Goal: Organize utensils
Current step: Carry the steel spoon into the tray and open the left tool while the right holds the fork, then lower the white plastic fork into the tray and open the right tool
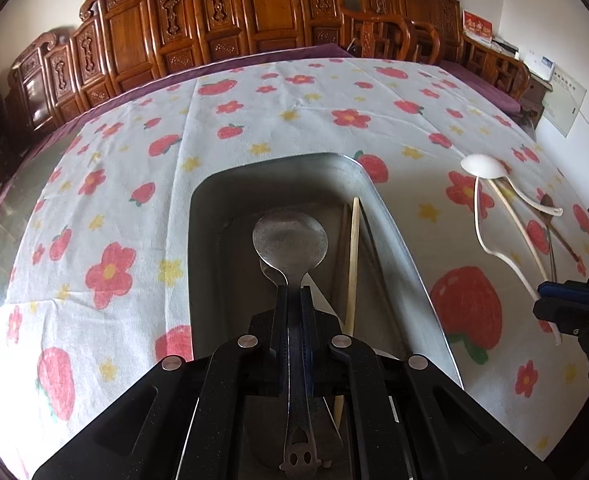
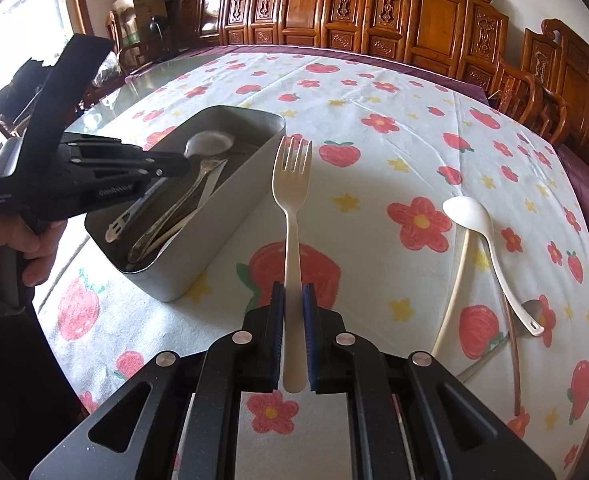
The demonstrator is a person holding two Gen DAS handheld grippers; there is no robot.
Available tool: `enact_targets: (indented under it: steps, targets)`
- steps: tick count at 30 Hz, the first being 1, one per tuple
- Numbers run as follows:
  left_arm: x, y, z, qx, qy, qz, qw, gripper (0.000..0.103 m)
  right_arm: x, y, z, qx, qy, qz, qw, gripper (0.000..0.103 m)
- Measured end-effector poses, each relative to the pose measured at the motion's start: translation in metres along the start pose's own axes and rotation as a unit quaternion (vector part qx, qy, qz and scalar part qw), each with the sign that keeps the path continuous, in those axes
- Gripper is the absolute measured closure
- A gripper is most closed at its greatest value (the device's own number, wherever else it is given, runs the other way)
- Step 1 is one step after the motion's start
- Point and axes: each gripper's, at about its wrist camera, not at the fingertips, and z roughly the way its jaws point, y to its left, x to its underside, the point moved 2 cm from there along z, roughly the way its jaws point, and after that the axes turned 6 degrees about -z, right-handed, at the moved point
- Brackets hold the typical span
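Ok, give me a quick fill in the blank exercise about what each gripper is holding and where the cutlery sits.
The left gripper holds a metal ____ over the bin.
The right gripper is shut on a cream plastic ____.
The white spoon lies on the ____ tablecloth.
Missing words: spoon; fork; flowered.

The metal bin (image 2: 198, 248) stands toward the table's (image 2: 374, 92) left side, its inside crowded with utensils. Near the right edge a white spoon (image 2: 490, 248) and chopsticks (image 2: 454, 280) lie in the way. The far half of the table is open cloth.
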Motion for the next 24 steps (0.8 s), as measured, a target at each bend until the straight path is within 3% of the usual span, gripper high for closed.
enact_targets:
  steps: [7, 16, 24]
  targets:
    - [-0.001, 0.004, -0.004, 0.008, -0.001, -0.009, 0.9999, 0.098, -0.009, 0.007, -0.002, -0.001, -0.004, -0.003, 1.000, 0.092]
    - [-0.005, 0.023, -0.036, 0.017, -0.040, -0.030, 0.9986, 0.097, -0.028, 0.026, -0.005, -0.013, -0.017, -0.002, 1.000, 0.092]
    - [-0.009, 0.049, -0.054, 0.002, -0.062, -0.048, 0.9969, 0.097, -0.054, 0.046, 0.007, -0.036, -0.021, 0.006, 0.999, 0.092]
